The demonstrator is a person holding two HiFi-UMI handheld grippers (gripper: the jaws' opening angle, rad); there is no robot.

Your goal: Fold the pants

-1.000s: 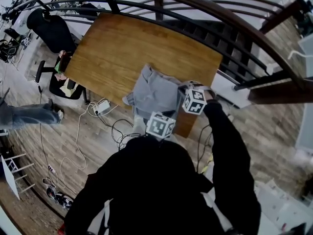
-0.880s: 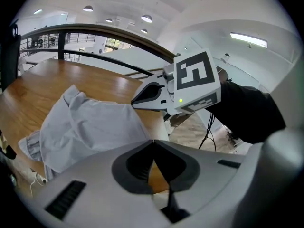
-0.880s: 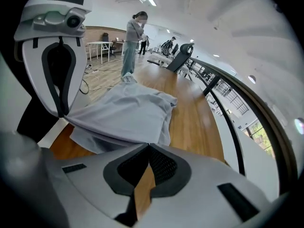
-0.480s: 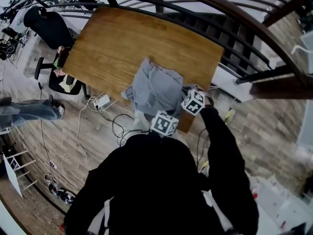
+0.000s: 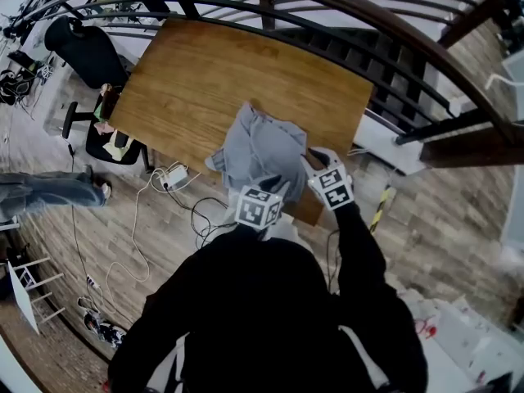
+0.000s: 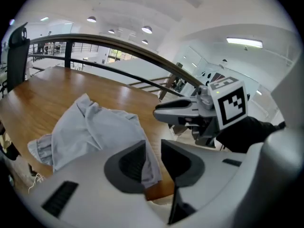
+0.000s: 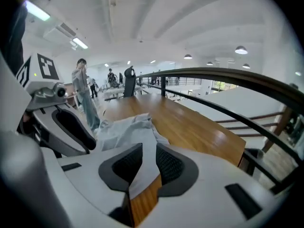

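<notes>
While both pairs of tongs stand released, the pants (image 5: 266,150) lie as a rumpled pale grey heap on the worktop (image 5: 205,72), at its near edge, just below the middle of the head view. One small flap of cloth sticks out over the wood's edge at the heap's lower left.

The left tongs (image 5: 274,187) sit at the lower rim of the heap, with their marker cube just below. Their jaws have just been opening. In the left gripper view the two dark pads stand apart, and the near corner of the pants hangs in line with the gap, but neither pad clamps it.

The right tongs (image 5: 315,158) sit at the heap's right side, close to the worktop's lower right corner, on a black sleeve. Their jaws too have just been opening. In the right gripper view the ribbed pads are parted, and a strip of grey cloth shows through the gap with bare wood below it, so nothing is gripped.

The two pairs of tongs are near each other, and each shows at the side of the other's view.

A dark curved railing (image 5: 368,15) runs behind the worktop across the top of the head view. A black chair (image 5: 82,51) stands at upper left. Cables (image 5: 188,211) trail over the plank floor (image 5: 442,219) left of the tongs. Another person's legs (image 5: 49,191) show at the left edge.
</notes>
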